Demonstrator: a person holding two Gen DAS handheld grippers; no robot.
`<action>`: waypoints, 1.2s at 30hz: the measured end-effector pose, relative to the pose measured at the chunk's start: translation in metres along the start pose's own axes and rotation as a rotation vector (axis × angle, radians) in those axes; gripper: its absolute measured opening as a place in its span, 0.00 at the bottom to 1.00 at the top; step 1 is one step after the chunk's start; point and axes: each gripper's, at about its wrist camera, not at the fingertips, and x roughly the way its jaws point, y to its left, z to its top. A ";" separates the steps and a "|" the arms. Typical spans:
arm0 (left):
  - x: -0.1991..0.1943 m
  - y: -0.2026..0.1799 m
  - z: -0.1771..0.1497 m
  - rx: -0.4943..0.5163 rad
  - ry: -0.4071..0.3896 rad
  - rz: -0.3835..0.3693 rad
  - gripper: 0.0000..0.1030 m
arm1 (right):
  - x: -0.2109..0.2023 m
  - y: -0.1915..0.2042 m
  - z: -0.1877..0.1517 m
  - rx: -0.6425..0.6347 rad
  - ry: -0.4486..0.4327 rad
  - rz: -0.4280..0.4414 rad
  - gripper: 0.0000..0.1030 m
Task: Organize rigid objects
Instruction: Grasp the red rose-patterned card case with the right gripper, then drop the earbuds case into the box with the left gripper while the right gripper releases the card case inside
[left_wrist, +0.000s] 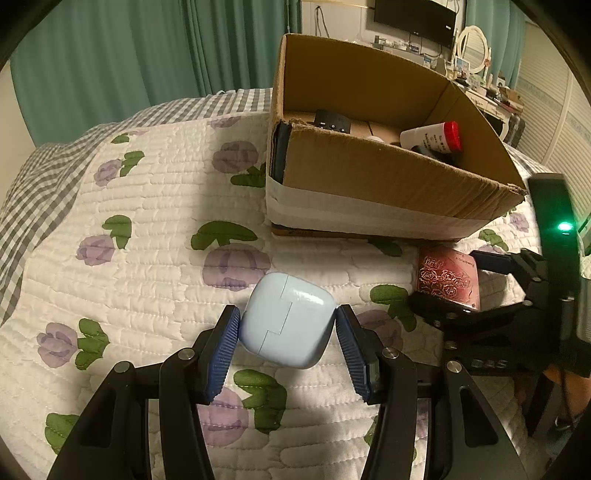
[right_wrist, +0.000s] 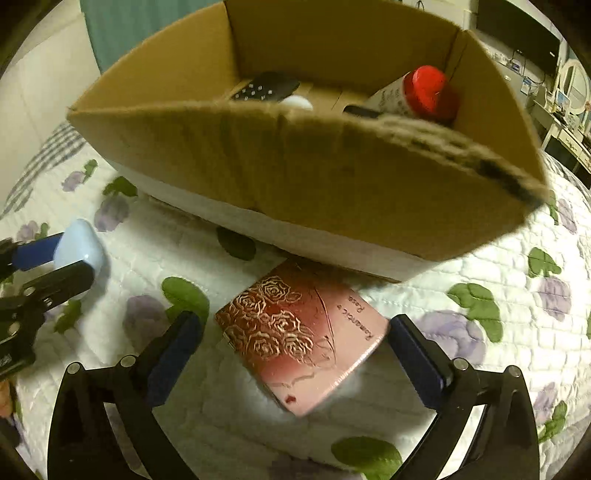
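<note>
A pale blue earbud case (left_wrist: 288, 321) sits between the blue pads of my left gripper (left_wrist: 288, 325), which is shut on it, on the floral quilt (left_wrist: 155, 258). It also shows in the right wrist view (right_wrist: 79, 245). A pink rose-patterned box (right_wrist: 301, 341) lies on the quilt between the fingers of my right gripper (right_wrist: 293, 332), which is open around it; the right pad touches its corner. The box also shows in the left wrist view (left_wrist: 448, 277). A cardboard box (left_wrist: 388, 181) stands just behind, holding a black remote (left_wrist: 330, 120) and a red-capped white bottle (left_wrist: 434, 136).
The cardboard box's near wall (right_wrist: 314, 177) rises close above the pink box. Green curtains (left_wrist: 110, 55) hang behind the bed. A dresser with mirror (left_wrist: 472, 48) and a TV (left_wrist: 415, 16) stand at the far right.
</note>
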 end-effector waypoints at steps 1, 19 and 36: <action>0.000 0.000 0.000 0.000 0.001 0.001 0.53 | 0.003 0.001 0.001 -0.004 0.008 -0.013 1.00; -0.056 -0.016 0.011 0.013 -0.094 -0.057 0.53 | -0.104 0.013 -0.015 0.000 -0.183 -0.024 0.91; -0.013 -0.065 0.147 0.116 -0.167 -0.039 0.54 | -0.162 -0.063 0.107 0.013 -0.454 -0.074 0.91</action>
